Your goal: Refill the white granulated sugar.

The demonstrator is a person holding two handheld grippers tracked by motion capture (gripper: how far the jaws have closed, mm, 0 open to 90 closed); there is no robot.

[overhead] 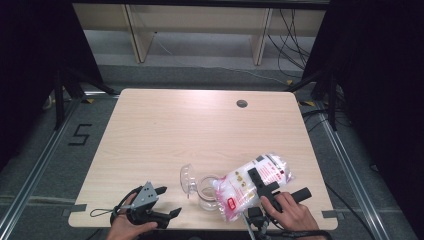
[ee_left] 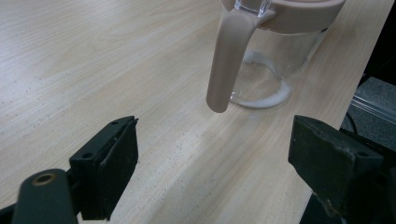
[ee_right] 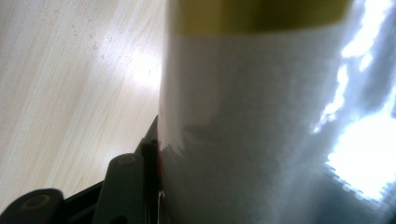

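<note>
White bag [ee_right: 261,116], seemingly pressed against jaws, above table [ee_right: 70,79].

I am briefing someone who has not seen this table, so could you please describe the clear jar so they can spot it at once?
Start at the near edge of the wooden table, between the two grippers. The clear jar stands there, just left of the plastic bag clamped in the right gripper. Unlike the soft printed bag, it is rigid glass with a beige rim and handle.

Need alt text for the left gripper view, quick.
A clear jar with a beige lid and handle stands on the wooden table, a little white powder at its bottom. The left tongs are open in front of it, touching nothing.
</note>
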